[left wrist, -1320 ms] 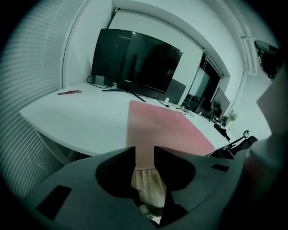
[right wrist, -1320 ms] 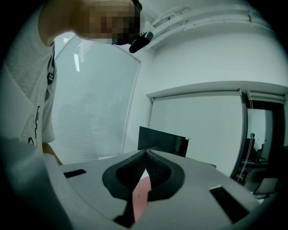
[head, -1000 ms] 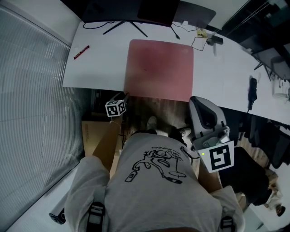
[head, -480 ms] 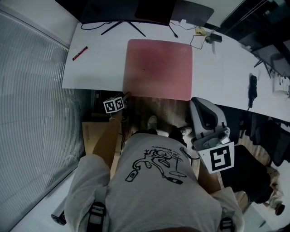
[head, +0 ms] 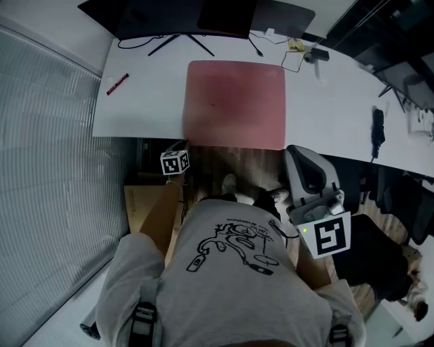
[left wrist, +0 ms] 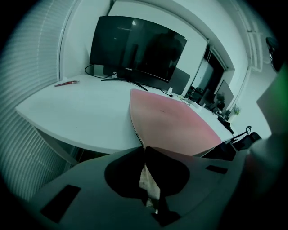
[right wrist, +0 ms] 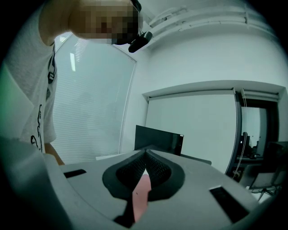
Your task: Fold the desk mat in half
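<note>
The pink desk mat [head: 235, 101] lies flat on the white desk [head: 142, 112], its near edge at the desk's front edge. My left gripper [head: 182, 150] is at the mat's near left corner. In the left gripper view its jaws are closing and meet [left wrist: 145, 149] where the mat's [left wrist: 175, 121] stitched edge runs into them. My right gripper [head: 293, 152] sits just off the mat's near right corner, below desk level. Its jaws [right wrist: 146, 152] meet at the tips, tilted upward, with the mat's pink showing through the slit between them.
A dark monitor [head: 183, 13] on a stand is at the desk's back edge. A red pen [head: 117, 84] lies far left. Cables and small items [head: 308, 54] are back right, a black object [head: 378, 132] far right. A cardboard box [head: 139, 203] stands under the desk.
The left gripper's marker cube shifted slightly toward the desk edge and back again. The right gripper stayed where it was. The mat lies as before.
</note>
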Demonstrator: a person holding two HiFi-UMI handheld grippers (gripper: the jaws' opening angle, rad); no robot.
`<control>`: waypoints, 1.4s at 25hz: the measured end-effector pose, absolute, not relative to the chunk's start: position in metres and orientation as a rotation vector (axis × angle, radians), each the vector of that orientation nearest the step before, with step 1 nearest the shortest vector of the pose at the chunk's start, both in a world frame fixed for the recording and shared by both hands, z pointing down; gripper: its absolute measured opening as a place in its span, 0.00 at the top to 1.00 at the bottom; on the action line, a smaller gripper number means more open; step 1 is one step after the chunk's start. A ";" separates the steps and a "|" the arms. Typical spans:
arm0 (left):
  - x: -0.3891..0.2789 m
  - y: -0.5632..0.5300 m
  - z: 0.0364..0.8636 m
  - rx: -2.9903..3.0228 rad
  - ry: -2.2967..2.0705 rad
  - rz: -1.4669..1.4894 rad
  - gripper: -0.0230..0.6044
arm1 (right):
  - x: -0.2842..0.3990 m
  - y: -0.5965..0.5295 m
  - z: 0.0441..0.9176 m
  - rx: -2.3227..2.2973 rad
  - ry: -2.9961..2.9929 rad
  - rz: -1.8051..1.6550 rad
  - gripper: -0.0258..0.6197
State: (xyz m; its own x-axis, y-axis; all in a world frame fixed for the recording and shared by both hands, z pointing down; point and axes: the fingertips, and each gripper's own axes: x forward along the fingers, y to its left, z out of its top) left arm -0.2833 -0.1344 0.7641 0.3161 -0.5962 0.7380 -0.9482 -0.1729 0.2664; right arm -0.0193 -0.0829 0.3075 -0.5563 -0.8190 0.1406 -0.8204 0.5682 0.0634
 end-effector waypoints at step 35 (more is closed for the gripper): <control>-0.182 -0.139 0.729 2.301 -1.226 0.961 0.91 | 0.003 -0.077 0.303 1.435 -2.643 0.010 0.95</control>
State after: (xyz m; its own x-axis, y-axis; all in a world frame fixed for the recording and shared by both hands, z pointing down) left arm -0.1823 -0.1392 0.7293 0.3921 -0.5840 0.7108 -0.8295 -0.5586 -0.0013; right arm 0.0033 -0.0769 0.3029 -0.5376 -0.8346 0.1203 -0.8354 0.5465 0.0580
